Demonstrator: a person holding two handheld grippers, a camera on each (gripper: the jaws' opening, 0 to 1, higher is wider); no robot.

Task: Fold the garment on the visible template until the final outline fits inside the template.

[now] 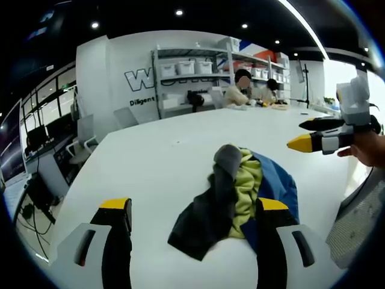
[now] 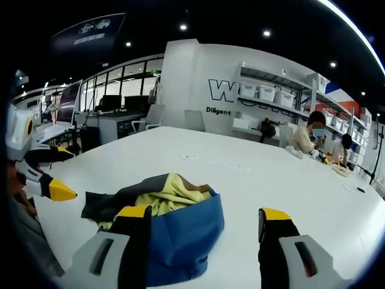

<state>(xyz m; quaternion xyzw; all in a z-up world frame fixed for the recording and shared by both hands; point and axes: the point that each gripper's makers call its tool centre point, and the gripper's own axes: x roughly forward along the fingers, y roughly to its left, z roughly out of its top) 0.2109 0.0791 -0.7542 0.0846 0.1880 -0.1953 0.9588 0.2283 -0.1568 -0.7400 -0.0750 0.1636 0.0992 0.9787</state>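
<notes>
Hovering over the white counter, I hold both of my grippers above a crumpled garment that lies bunched in a heap on it, with blue, yellow-green and dark grey panels showing.

In the left gripper view, my left gripper has its jaws spread wide with nothing between the tips; the garment sits just past them, its dark grey flap reaching into the gap and its blue side running behind the right-hand jaw. My right gripper comes in beyond the garment's far right side, raised off the counter, held in my hand; its yellow-tipped jaws look apart and carry nothing.

In the right gripper view, my right gripper also has wide jaws, empty. Here the garment lies just ahead of the left-hand jaw, the blue panel nearest, the yellow folds on top and the dark grey part trailing away toward my left gripper, whose jaws point at the garment's far edge without touching it.

Well beyond the garment, two people sit at the counter's far end in front of shelving stacked with white bins.
</notes>
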